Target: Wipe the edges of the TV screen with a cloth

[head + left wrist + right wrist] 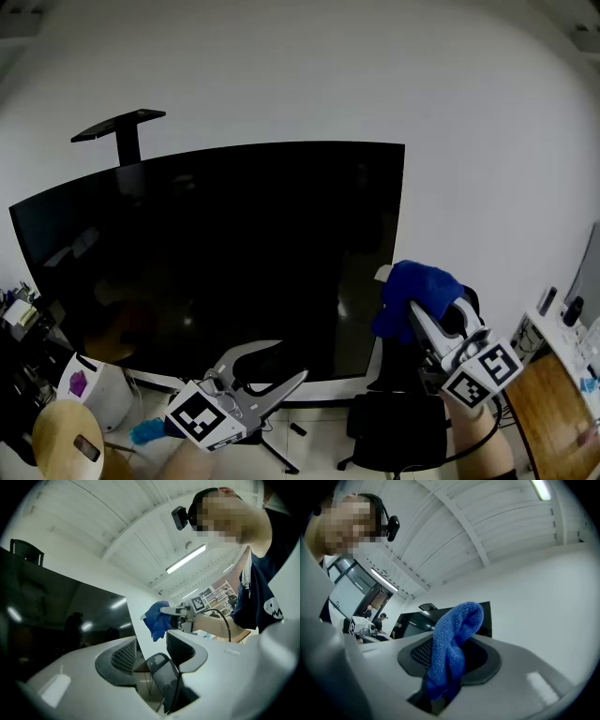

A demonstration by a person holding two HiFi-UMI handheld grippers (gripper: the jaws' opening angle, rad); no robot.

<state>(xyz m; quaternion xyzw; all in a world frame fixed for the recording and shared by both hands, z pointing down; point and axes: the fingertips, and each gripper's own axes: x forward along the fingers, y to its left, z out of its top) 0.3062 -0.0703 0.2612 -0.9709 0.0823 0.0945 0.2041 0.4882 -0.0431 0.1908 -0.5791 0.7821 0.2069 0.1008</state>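
Observation:
The big black TV screen (216,253) stands against a white wall. A blue cloth (417,286) is bunched in my right gripper (411,314), which is shut on it just beside the lower part of the screen's right edge. In the right gripper view the cloth (452,648) sticks up out of the closed jaws, with the TV (417,620) behind. My left gripper (274,370) hangs below the screen's bottom edge, open and holding nothing. The left gripper view shows its pads (125,656) apart, and the cloth (157,618) beyond them.
A black bracket (122,127) rises behind the TV's top left. A black office chair (394,427) stands under the right gripper. A round wooden stool (61,441) and a white container (94,389) sit at lower left. At the right is a wooden desk (553,403).

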